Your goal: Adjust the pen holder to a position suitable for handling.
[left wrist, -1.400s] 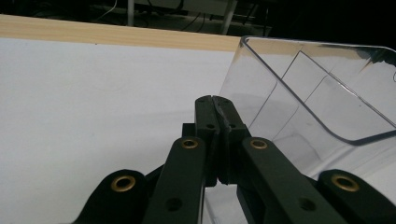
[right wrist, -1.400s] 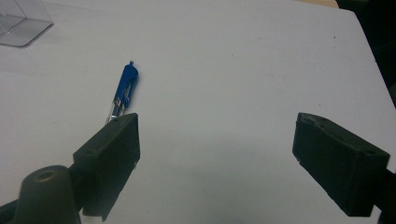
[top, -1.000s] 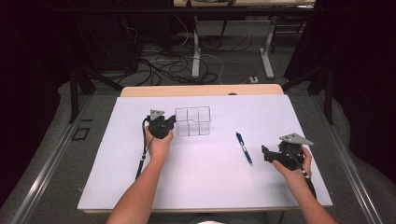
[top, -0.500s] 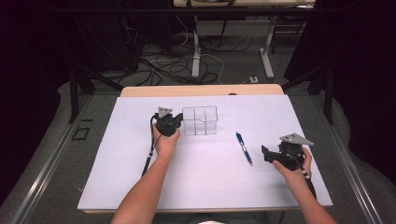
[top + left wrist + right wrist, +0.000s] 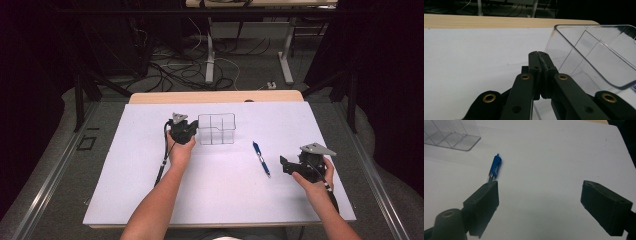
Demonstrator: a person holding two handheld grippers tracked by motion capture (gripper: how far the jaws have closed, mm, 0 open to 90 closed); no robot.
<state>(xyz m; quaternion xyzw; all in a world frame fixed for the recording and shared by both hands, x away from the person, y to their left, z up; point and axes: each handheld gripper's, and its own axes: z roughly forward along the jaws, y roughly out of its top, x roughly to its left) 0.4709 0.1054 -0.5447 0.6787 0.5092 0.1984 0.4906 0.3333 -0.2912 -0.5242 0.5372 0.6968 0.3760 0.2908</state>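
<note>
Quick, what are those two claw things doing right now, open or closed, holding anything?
Left gripper: closed, beside the clear plastic box; whether it pinches the wall cannot be told.
Right gripper: open, empty, with the blue pen on the table ahead.

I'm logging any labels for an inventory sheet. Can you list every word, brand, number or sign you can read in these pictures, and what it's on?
None can be read.
Blue pen: no print legible on its barrel.
Clear divided box: plain, no label visible.
Left gripper and right gripper: black fingers, no markings legible.
White table cover: blank.
</note>
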